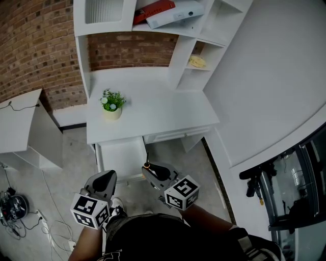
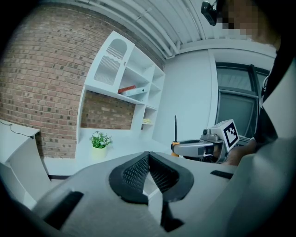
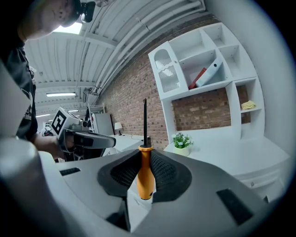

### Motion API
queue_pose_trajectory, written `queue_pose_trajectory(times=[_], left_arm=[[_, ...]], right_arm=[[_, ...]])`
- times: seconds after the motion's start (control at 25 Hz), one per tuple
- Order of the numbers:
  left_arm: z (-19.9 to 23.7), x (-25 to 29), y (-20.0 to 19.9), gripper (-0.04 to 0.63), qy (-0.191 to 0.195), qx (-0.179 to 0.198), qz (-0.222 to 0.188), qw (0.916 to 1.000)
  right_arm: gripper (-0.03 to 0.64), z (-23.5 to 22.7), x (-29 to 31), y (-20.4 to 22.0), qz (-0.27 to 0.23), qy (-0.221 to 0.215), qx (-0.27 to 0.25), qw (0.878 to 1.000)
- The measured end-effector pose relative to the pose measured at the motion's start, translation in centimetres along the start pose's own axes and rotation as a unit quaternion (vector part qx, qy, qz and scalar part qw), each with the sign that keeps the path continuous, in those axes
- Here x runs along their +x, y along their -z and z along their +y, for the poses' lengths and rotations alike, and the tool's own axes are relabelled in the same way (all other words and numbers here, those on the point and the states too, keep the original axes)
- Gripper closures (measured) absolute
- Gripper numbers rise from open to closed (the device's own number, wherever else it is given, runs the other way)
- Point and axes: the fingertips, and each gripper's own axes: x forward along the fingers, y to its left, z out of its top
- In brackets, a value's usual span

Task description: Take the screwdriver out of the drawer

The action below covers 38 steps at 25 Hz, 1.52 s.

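My right gripper [image 3: 146, 156] is shut on a screwdriver with an orange handle [image 3: 145, 178]; its black shaft [image 3: 144, 120] stands straight up between the jaws. In the head view the right gripper [image 1: 150, 170] hangs in front of the open white drawer [image 1: 122, 155], a bit of orange handle [image 1: 146, 165] showing at its tip. The left gripper [image 1: 107, 176] is to its left, also in front of the drawer. Its jaws [image 2: 148, 155] are shut with nothing between them. The left gripper view shows the right gripper [image 2: 196, 148] carrying the upright screwdriver [image 2: 175, 129].
A white desk [image 1: 153, 109] with a shelf unit carries a small potted plant [image 1: 112, 103]. Binders [image 1: 168, 12] lie on the top shelf. A second white table [image 1: 18, 125] stands at the left, cables [image 1: 12, 209] lie on the floor, and a white wall [image 1: 270, 86] rises at the right.
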Motion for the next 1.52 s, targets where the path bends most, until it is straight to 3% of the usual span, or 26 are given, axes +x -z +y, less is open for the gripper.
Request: queue_pose_trajectory(times=[1.52], left_arm=[[-0.85,0.31,0.39,0.577,0.014,0.003,0.015,0.9998]], right_arm=[[0.543,0.76,-0.17,0.27,0.000,-0.005,0.008,1.000]])
